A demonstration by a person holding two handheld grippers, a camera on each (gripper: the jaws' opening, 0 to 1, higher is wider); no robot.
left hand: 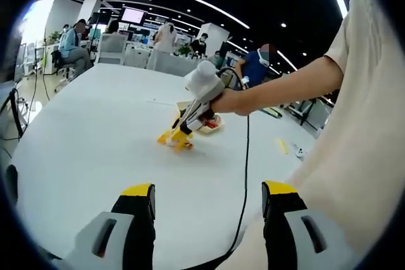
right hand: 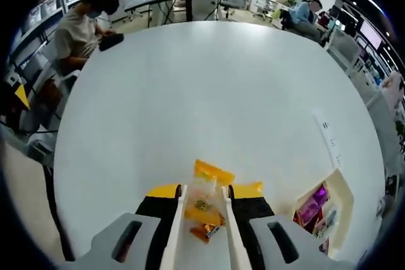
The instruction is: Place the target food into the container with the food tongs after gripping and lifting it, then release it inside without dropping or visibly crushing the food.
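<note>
Right claw (right hand: pixel 204 202) is clamped on the tongs (right hand: pixel 174 235), whose blades pinch the snack packet (right hand: pixel 207 203) just ahead. The container (right hand: pixel 342 203) lies off to the claw's right on the white surface (right hand: pixel 209 93), near but apart — packet's long axis runs fwd along the blades. Packet is clear w/ yellow-orange ends, uncrushed; left claw (left hand: pixel 209 197) is wide, empty, well back.

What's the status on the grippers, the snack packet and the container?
Left gripper open, idle. Right gripper shut on tongs, tongs pinching snack packet at the table. Container alongside, path clear.
</note>
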